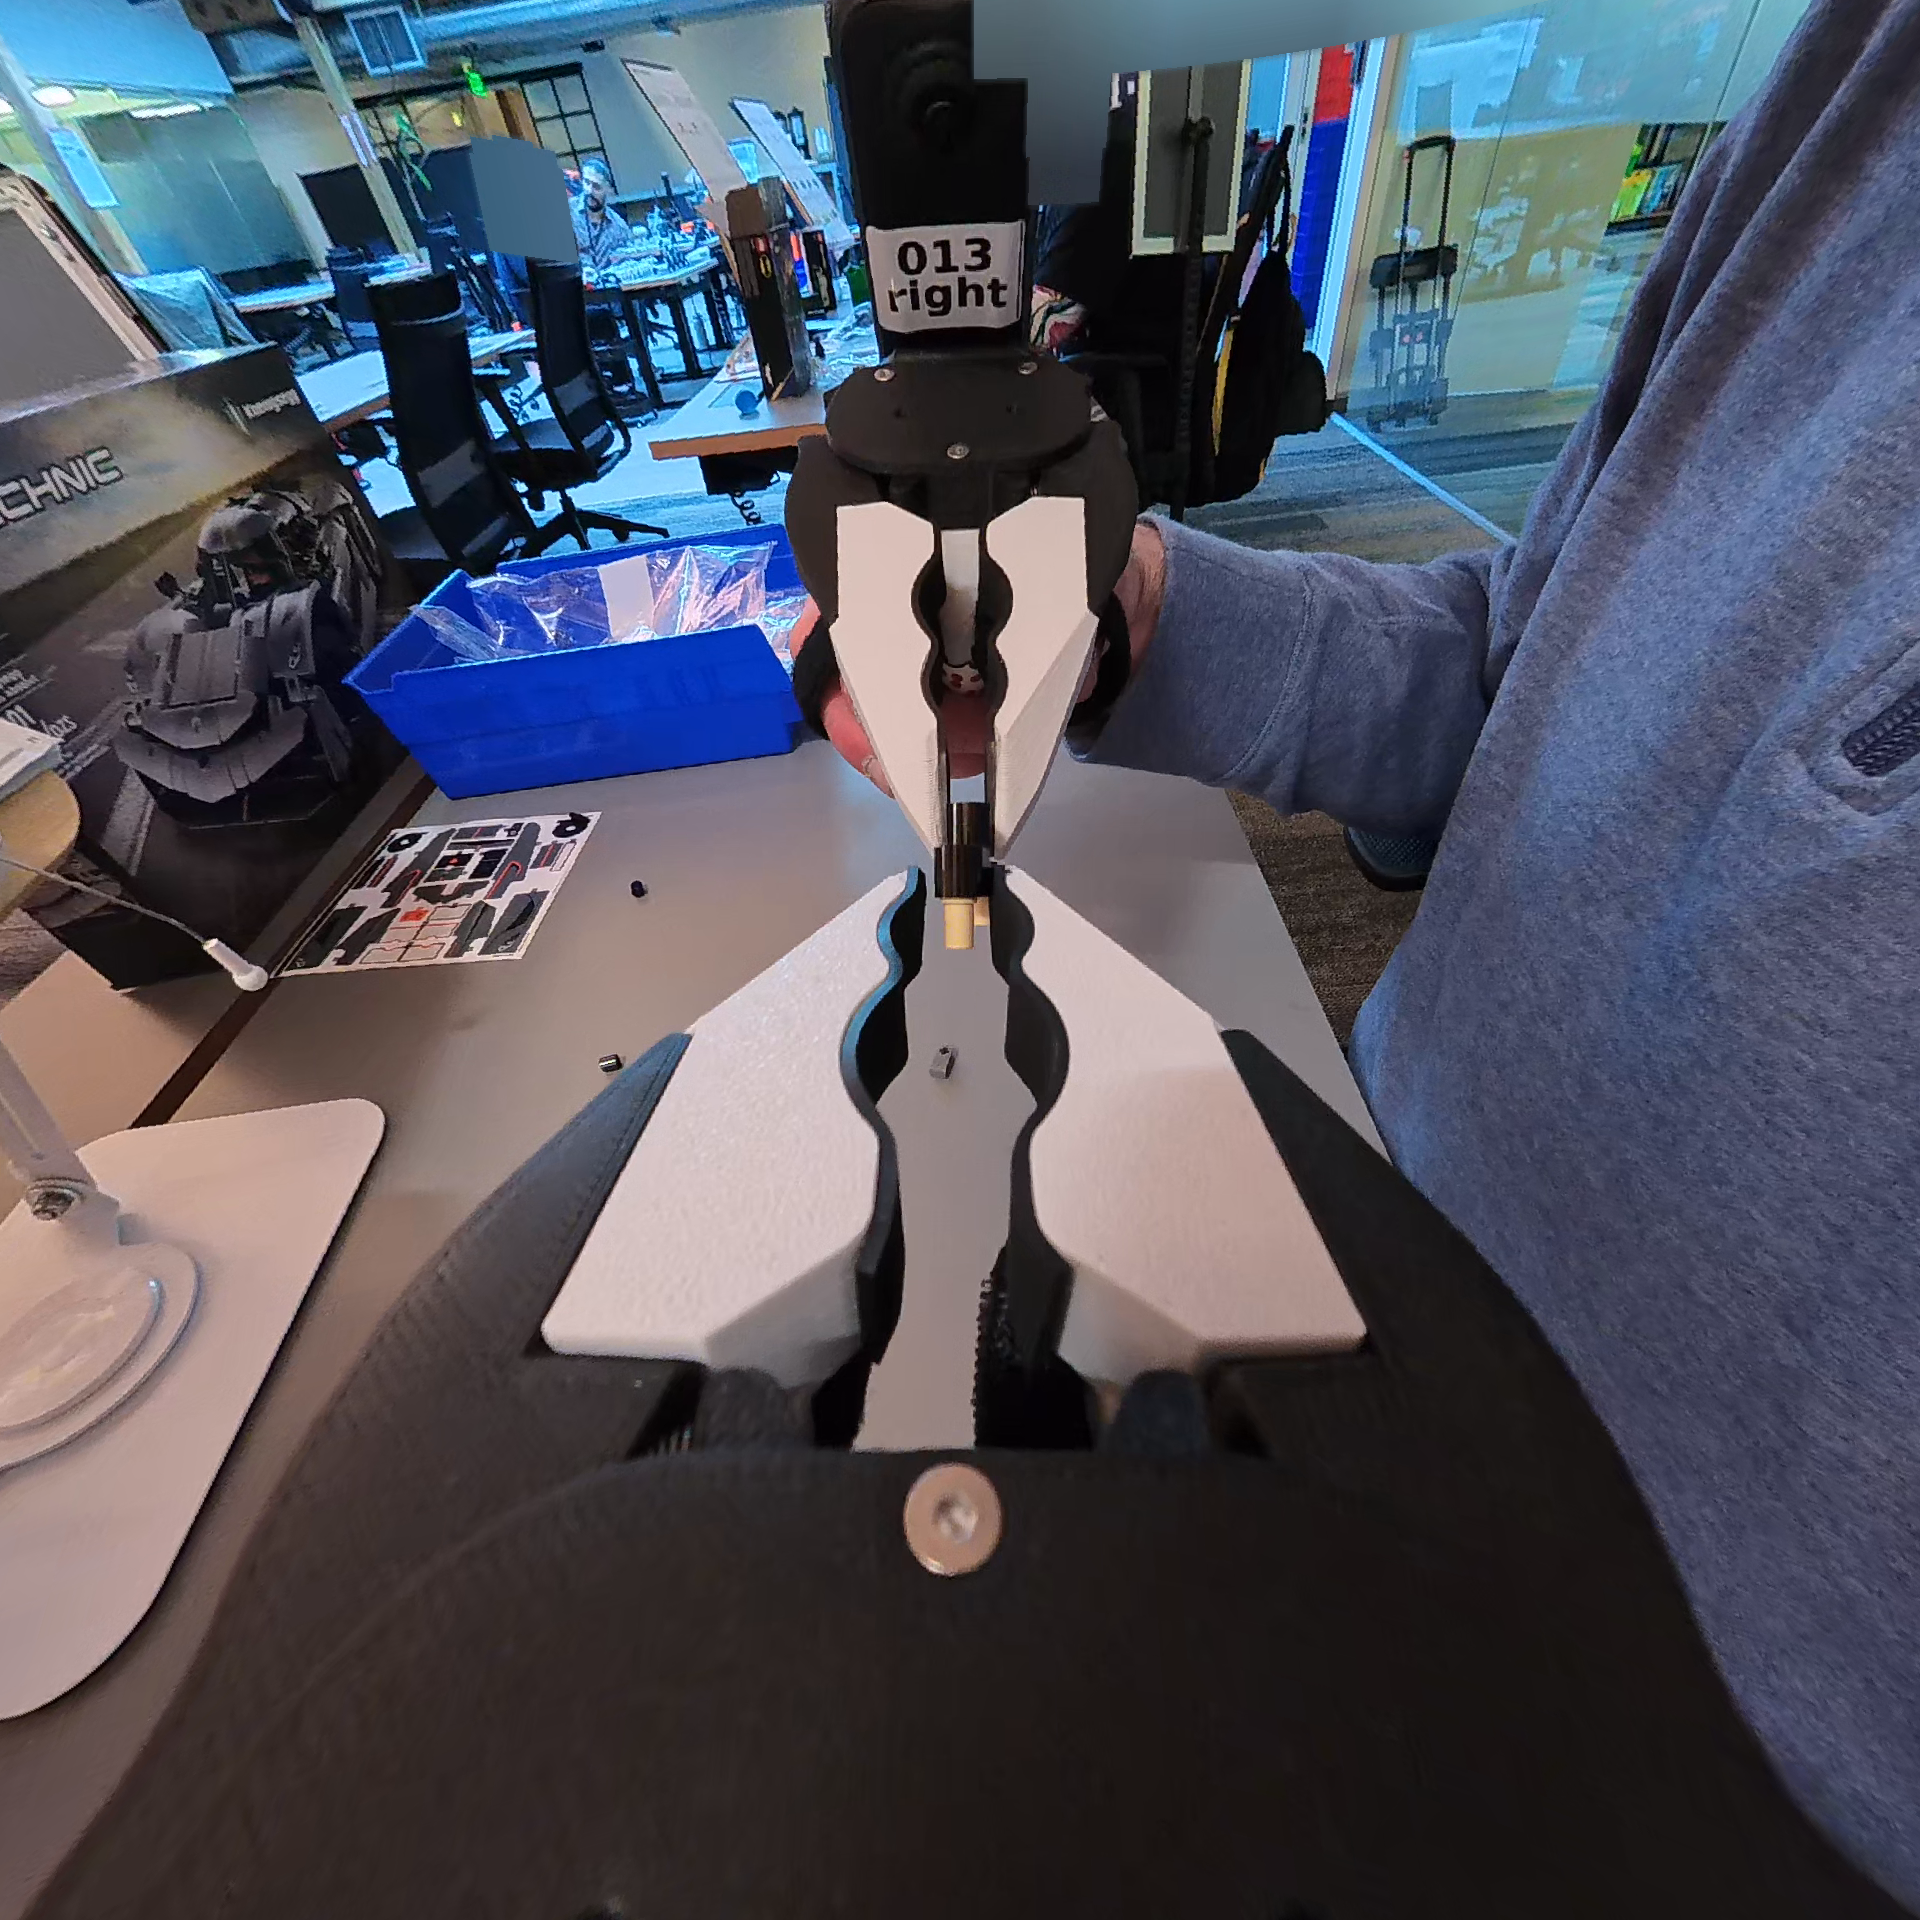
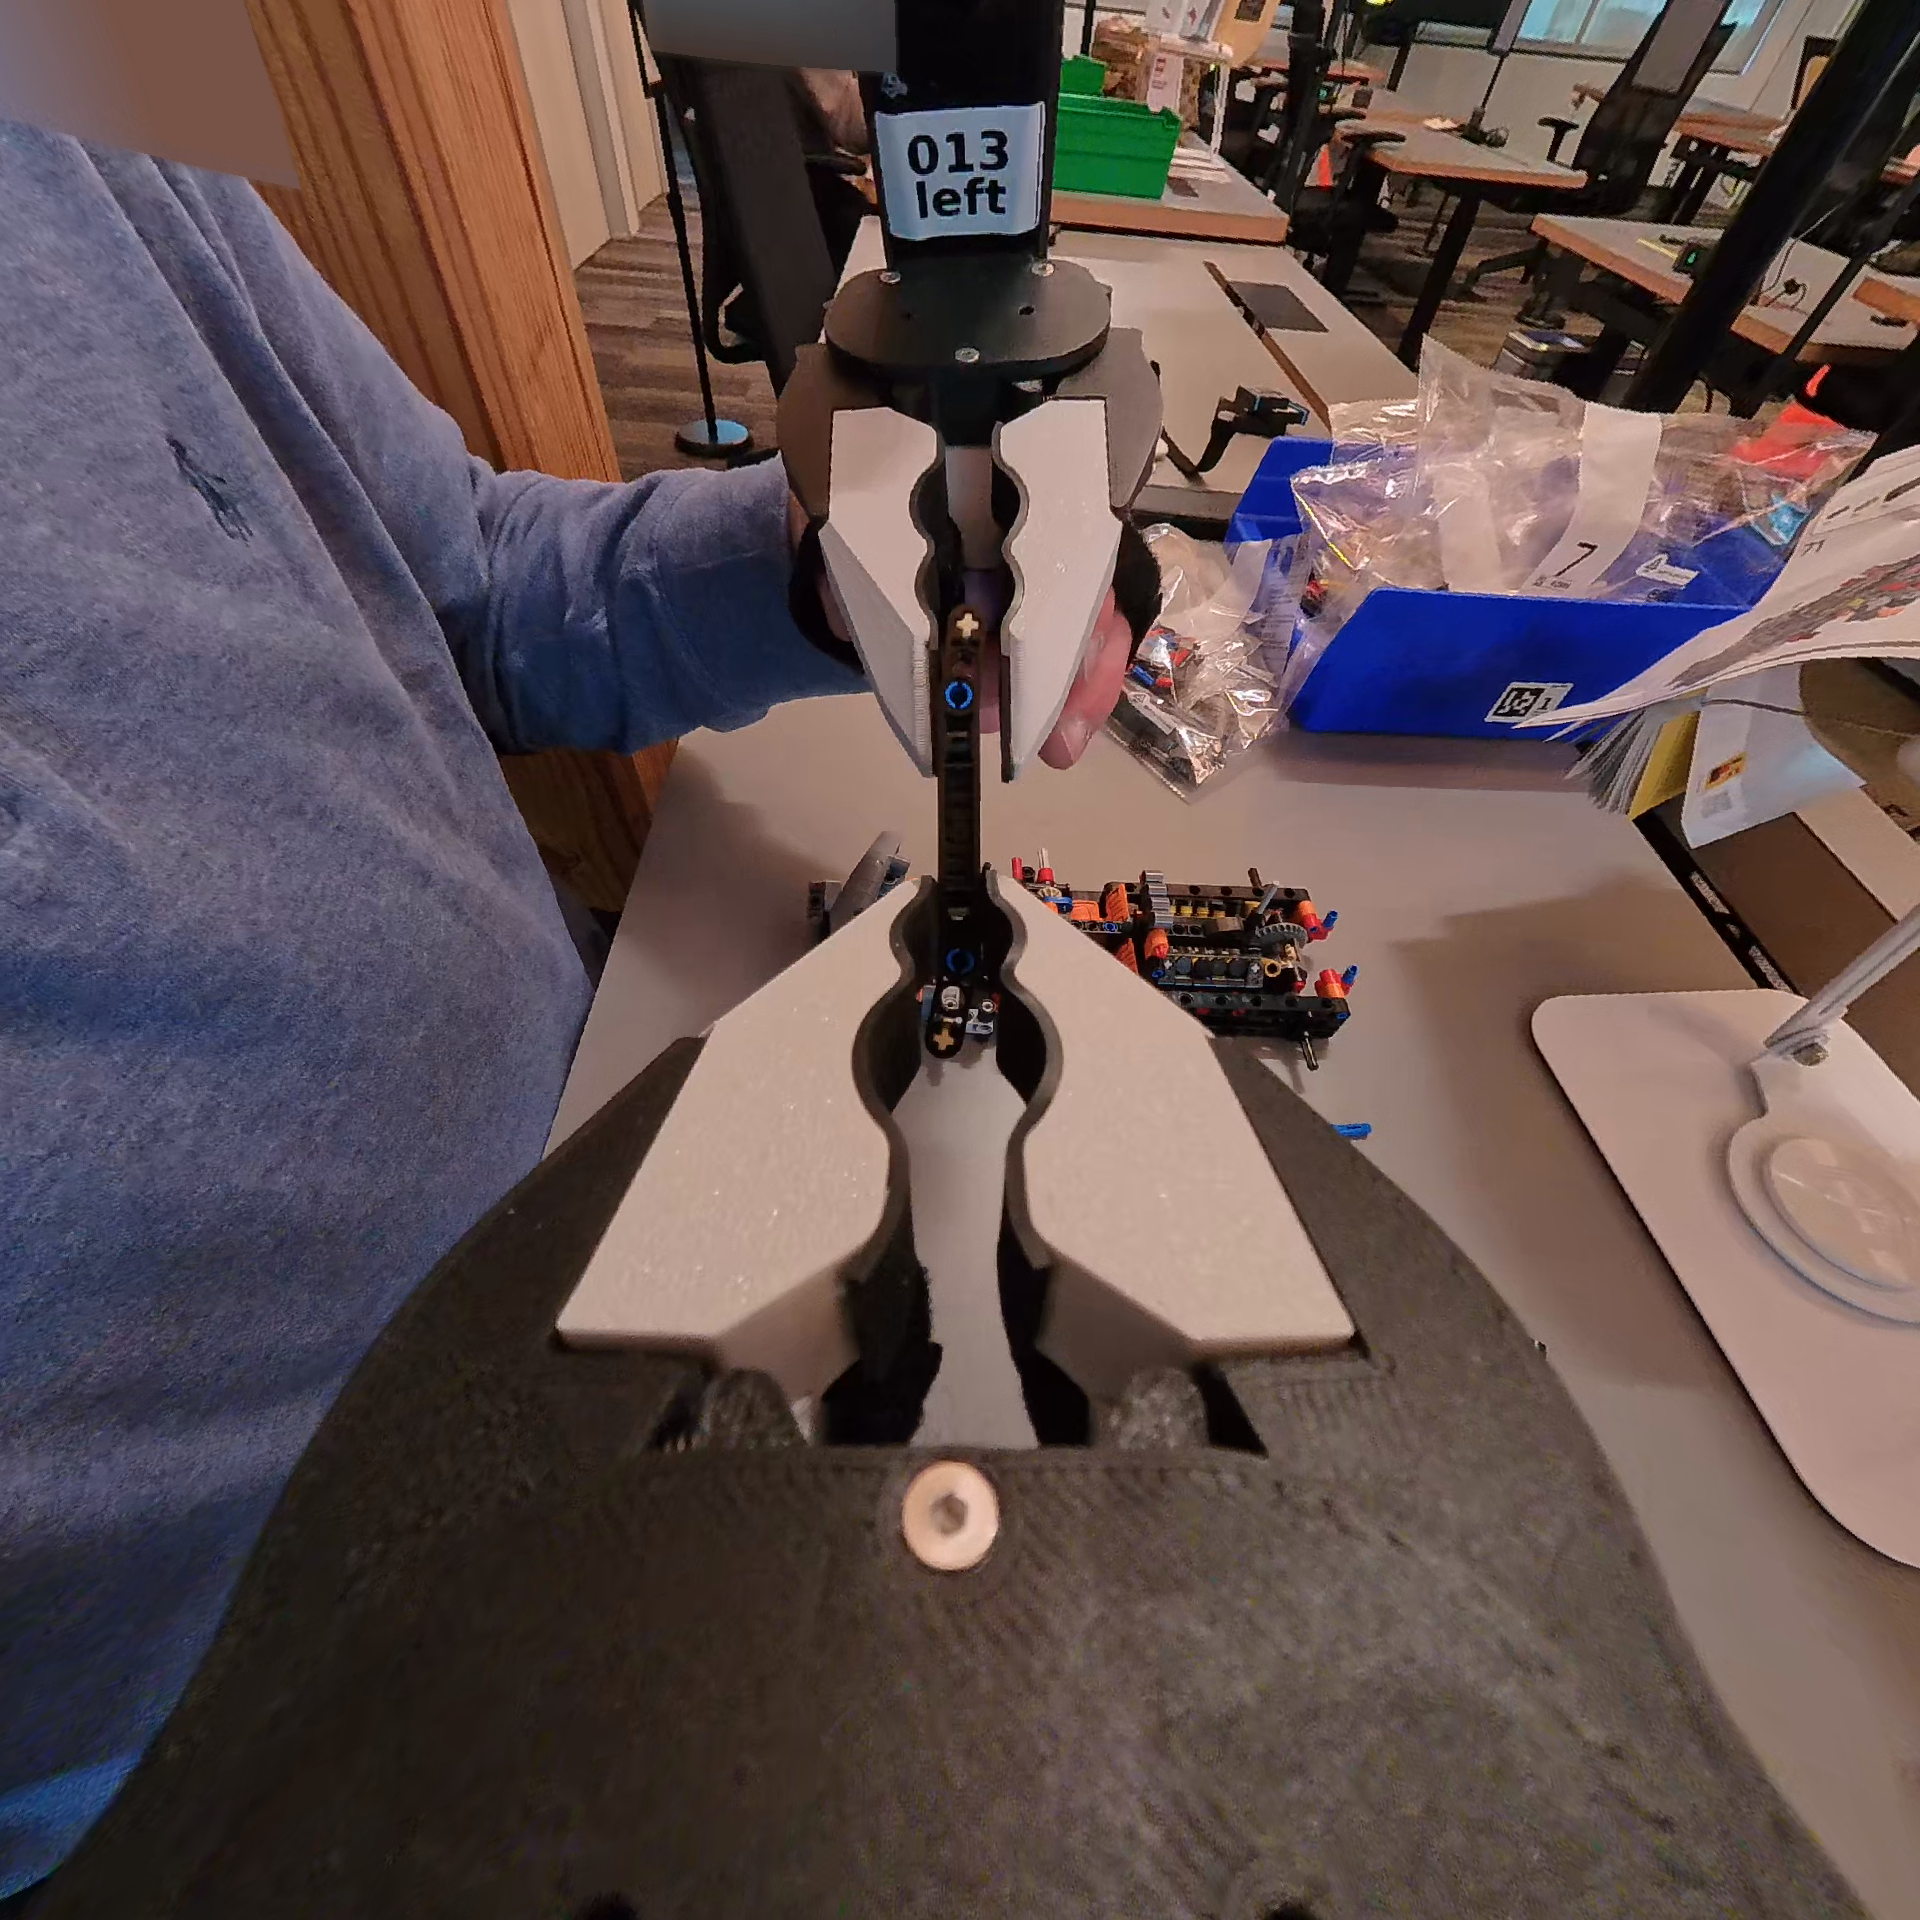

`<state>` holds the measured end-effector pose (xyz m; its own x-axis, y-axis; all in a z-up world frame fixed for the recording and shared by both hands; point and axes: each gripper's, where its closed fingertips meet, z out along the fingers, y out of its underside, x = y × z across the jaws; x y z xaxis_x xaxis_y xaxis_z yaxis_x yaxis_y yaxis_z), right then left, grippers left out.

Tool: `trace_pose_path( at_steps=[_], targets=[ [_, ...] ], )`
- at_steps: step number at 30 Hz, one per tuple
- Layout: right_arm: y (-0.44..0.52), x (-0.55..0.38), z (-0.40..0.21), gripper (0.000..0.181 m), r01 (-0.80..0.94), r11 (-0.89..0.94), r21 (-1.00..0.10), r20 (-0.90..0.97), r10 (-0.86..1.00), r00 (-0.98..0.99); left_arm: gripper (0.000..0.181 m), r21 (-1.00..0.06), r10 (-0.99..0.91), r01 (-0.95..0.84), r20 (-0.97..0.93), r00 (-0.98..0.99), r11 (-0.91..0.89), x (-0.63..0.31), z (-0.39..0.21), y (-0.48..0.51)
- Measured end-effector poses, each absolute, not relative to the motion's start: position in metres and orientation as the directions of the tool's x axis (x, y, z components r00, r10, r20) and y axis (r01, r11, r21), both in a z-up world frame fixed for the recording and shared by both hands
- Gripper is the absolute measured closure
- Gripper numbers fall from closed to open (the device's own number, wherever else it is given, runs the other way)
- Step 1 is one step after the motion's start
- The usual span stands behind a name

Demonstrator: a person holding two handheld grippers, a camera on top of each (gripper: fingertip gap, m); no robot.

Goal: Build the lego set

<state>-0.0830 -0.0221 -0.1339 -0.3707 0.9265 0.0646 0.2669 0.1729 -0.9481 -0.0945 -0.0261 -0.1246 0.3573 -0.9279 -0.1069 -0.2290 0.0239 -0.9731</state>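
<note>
A long black Technic beam (image 2: 958,831) with blue pins and tan axle ends is held in the air between my two grippers, which face each other tip to tip. In the right wrist view my right gripper (image 2: 958,883) is shut on the beam near its lower part, and my left gripper (image 2: 966,771) closes on it higher up. In the left wrist view the beam (image 1: 961,847) looks short, with a tan pin (image 1: 956,925) sticking out between the tips of my left gripper (image 1: 958,883). The right gripper (image 1: 964,821) clamps it from above.
A partly built orange and black assembly (image 2: 1216,945) lies on the grey table (image 2: 1455,935). A blue bin (image 1: 582,675) of plastic bags, a sticker sheet (image 1: 447,894), the set box (image 1: 187,623), a white lamp base (image 2: 1766,1195), an instruction booklet (image 2: 1818,603) and small loose pieces (image 1: 610,1062) surround it. My two grippers' fingertips are within a few centimetres of each other.
</note>
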Motion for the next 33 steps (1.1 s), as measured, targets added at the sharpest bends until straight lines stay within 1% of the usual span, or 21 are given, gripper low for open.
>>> trace_pose_path(
  at_steps=[10, 33],
  targets=[
    [-0.0226, -0.0826, -0.1328, 0.177, 0.265, 0.176, -0.948, 0.068, 0.926, -0.371, 0.175, -0.971, -0.93, -0.237, -0.11, 0.351, 0.026, -0.0929, -0.1255, -0.0279],
    [-0.0249, -0.0817, -0.1278, 0.177, 0.255, 0.187, -0.949, 0.084, 0.926, -0.368, 0.175, -0.966, -0.92, -0.255, -0.138, 0.366, 0.043, -0.0927, -0.1209, -0.0292]
  ],
)
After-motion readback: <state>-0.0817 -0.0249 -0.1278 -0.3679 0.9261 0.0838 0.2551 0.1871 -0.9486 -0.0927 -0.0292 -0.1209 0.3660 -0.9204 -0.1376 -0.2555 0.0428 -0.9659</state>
